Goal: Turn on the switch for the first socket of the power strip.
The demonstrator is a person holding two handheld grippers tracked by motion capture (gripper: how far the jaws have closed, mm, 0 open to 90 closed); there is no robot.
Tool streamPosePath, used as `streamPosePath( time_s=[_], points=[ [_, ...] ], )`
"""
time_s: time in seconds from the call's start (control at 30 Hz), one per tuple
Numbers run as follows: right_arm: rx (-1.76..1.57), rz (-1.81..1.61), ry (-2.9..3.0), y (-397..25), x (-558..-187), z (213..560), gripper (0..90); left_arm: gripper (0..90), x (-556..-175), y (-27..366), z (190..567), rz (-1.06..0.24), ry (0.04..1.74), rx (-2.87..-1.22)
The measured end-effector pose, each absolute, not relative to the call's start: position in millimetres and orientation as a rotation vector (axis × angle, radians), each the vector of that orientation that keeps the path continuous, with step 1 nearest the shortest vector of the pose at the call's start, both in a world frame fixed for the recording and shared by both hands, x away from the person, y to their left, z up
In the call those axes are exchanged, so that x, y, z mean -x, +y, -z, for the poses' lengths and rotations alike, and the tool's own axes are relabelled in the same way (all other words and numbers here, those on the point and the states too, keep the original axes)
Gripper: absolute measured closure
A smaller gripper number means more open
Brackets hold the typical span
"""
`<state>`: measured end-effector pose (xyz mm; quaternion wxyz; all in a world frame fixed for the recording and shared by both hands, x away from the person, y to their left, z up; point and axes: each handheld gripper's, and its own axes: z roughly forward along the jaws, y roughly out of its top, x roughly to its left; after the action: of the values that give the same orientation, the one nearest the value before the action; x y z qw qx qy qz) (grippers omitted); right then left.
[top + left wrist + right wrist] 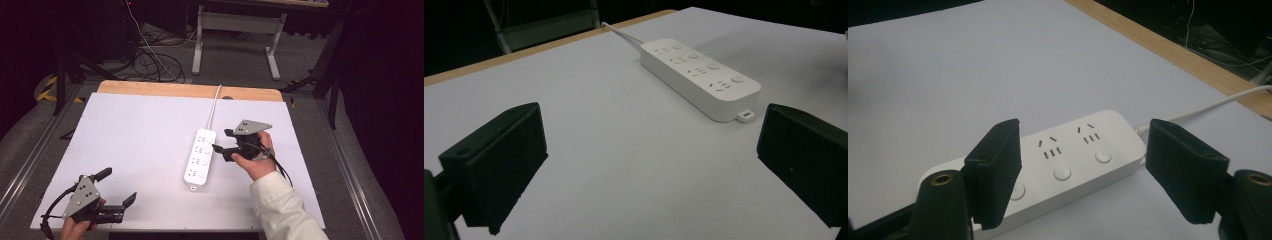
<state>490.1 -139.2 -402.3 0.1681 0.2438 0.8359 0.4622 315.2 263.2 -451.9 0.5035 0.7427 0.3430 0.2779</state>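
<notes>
At the near left corner of the table, the left hand holds the left gripper low over the white surface, its jaws spread wide and pointing toward the middle of the table. In the left gripper view those jaws stand far apart with nothing between them, and bare tabletop lies ahead.

Farther in and to the right, a forearm in a pale sleeve angles up from the bottom edge. The right hand grips the right gripper from below, wrist bent so the tool points left at the strip. Its jaws are spread apart and hold nothing. In the right gripper view the jaws straddle the strip's length from just above; whether either jaw touches it I cannot tell.

The strip lies flat near the table's centre, long side running away from the person, just left of the right gripper and well apart from the left one. Its cord runs from the far end over the wooden back edge.
</notes>
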Motion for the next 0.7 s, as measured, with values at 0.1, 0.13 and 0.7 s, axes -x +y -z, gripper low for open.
streamPosePath(
  time_s=[0.1,0.13,0.7],
  points=[
    [-0.722,-1.316,2.396,-136,-496,406,40.8,0.4,-315,264,452,-0.672,0.826,-1.795],
    [-0.733,-1.319,2.400,-136,-498,407,43.7,0.4,-315,263,452,-0.669,0.829,-1.793],
    [-0.786,-1.266,2.449,-119,-523,424,87.7,0.4,-316,264,452,-0.673,0.827,-1.793]
  ],
)
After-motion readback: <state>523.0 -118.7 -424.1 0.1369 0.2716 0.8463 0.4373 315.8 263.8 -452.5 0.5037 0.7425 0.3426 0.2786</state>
